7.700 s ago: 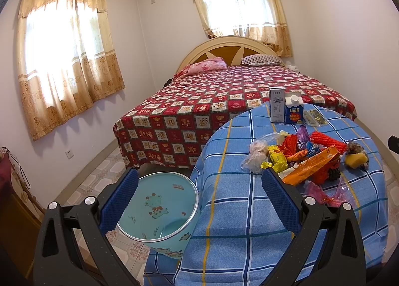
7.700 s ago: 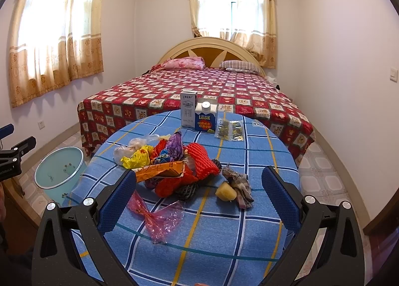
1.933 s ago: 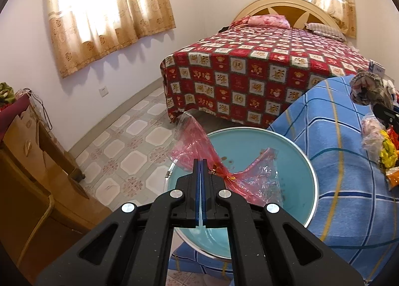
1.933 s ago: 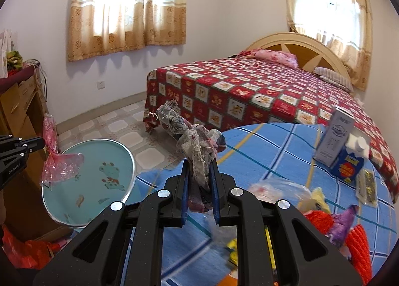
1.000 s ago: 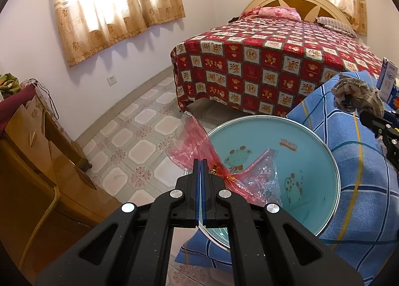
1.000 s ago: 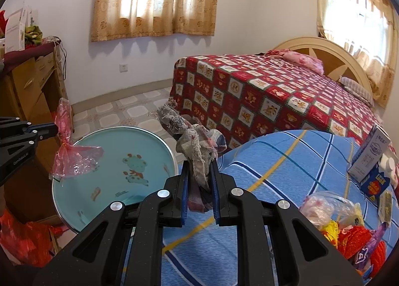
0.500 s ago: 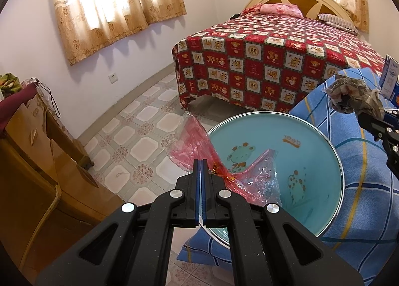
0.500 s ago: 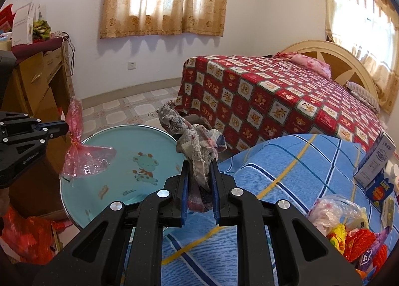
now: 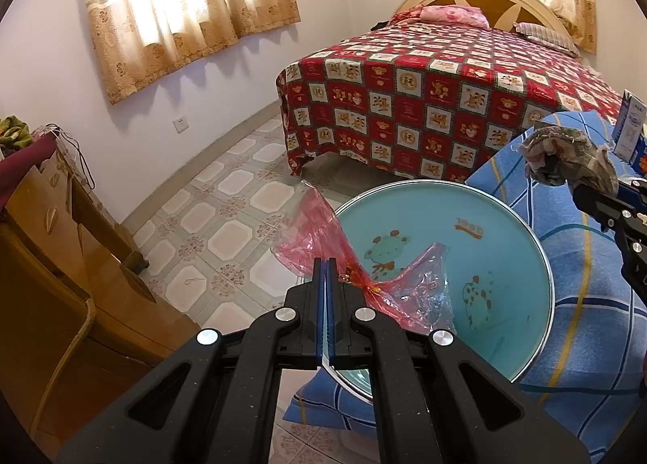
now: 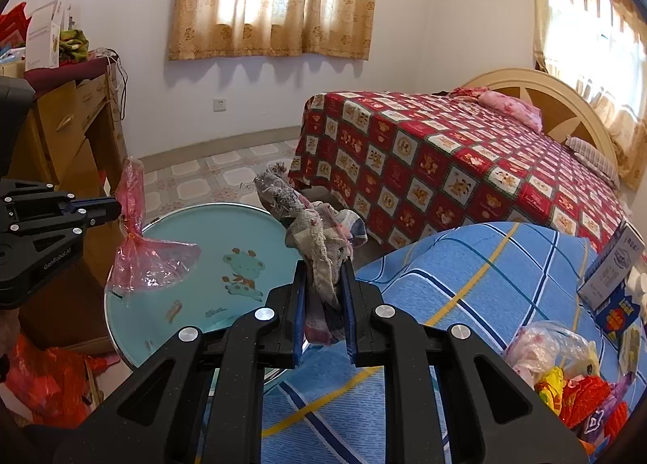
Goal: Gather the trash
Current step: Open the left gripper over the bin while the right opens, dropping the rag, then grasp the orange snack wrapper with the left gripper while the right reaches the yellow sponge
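Note:
My left gripper [image 9: 325, 262] is shut on a crumpled pink plastic bag [image 9: 384, 282], which hangs over the near rim of the round turquoise bin [image 9: 509, 245]. In the right wrist view the same pink plastic bag [image 10: 141, 258] dangles from the left gripper [image 10: 115, 207] above the bin [image 10: 242, 237]. My right gripper [image 10: 323, 266] is shut on a frayed grey rag [image 10: 319, 229], held over the bin's right edge, beside the table. From the left wrist view the rag [image 9: 566, 157] shows at the far right above the bin.
The blue checked tablecloth [image 10: 465, 282] carries a heap of wrappers [image 10: 566, 379] and cartons [image 10: 610, 274]. A bed with a red patterned cover [image 9: 445, 92] stands behind. A wooden dresser [image 9: 52, 262] is at the left, and a red bag [image 10: 48, 379] lies on the floor.
The right gripper with the rag has shifted slightly left toward the bin. The left gripper and its pink bag have stayed in place.

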Available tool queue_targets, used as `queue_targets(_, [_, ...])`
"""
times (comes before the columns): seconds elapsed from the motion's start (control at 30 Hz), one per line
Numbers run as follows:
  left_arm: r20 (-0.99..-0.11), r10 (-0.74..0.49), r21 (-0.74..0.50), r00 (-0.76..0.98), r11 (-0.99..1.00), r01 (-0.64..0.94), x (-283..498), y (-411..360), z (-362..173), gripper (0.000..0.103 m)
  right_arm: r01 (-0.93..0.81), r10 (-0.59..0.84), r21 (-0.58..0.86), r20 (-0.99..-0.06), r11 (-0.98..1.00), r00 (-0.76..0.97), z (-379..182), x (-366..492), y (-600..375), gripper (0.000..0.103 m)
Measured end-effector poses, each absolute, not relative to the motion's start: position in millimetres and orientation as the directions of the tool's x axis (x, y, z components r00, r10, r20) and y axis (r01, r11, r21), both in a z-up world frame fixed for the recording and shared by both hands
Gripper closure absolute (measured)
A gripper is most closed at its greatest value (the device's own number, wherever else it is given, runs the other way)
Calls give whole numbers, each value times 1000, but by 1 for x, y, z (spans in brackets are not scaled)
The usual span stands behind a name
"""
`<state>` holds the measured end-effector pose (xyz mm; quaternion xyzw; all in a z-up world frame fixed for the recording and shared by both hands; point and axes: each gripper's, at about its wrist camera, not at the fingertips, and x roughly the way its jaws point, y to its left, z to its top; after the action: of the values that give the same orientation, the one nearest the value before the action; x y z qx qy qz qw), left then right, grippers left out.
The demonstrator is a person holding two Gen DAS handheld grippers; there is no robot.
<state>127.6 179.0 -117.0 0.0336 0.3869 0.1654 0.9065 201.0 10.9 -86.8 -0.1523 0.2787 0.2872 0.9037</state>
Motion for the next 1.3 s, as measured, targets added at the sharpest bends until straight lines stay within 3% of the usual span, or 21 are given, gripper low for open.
queue_targets(0.23, [-697, 310, 179, 646, 949, -261, 128, 171, -119, 99, -626, 452, -109, -598, 772, 662, -88, 199, 17, 85])
queue_targets(0.3, [-701, 301, 173, 647, 951, -254, 128, 168, -119, 99, -638, 464, -102, -602, 763, 650, -89, 198, 18, 80])
queue_targets(0.37, [-704, 292, 169, 647, 954, -247, 129, 169, -118, 95, -648, 475, -99, -599, 755, 645, -89, 196, 20, 66])
queue_targets(0.43, [-702, 289, 169, 651, 955, -243, 129, 168, -117, 76, -651, 480, -96, -596, 753, 644, -89, 194, 21, 55])
queue_targets(0.5, [-698, 292, 169, 654, 954, -246, 128, 167, -117, 64, -650, 481, -96, -593, 754, 646, -90, 193, 21, 49])
queue_targets(0.6, [-701, 283, 164, 654, 957, -238, 127, 164, -117, 61, -644, 478, -95, -590, 759, 651, -90, 192, 20, 45])
queue_targets(0.7, [-699, 286, 161, 656, 956, -245, 127, 164, -117, 41, -633, 468, -100, -586, 768, 661, -89, 191, 17, 38])
queue_targets(0.73, [-699, 284, 159, 657, 957, -244, 129, 166, -117, 39, -628, 464, -103, -584, 772, 666, -88, 190, 15, 36])
queue_targets(1.03, [-724, 206, 144, 658, 979, -147, 131, 130, -126, 35, -523, 372, -137, -556, 841, 743, -70, 159, -59, 29])
queue_targets(1.3, [-744, 85, 146, 663, 989, 37, 136, 46, -139, 35, -228, 130, -119, -540, 966, 832, -60, 127, -198, 27])
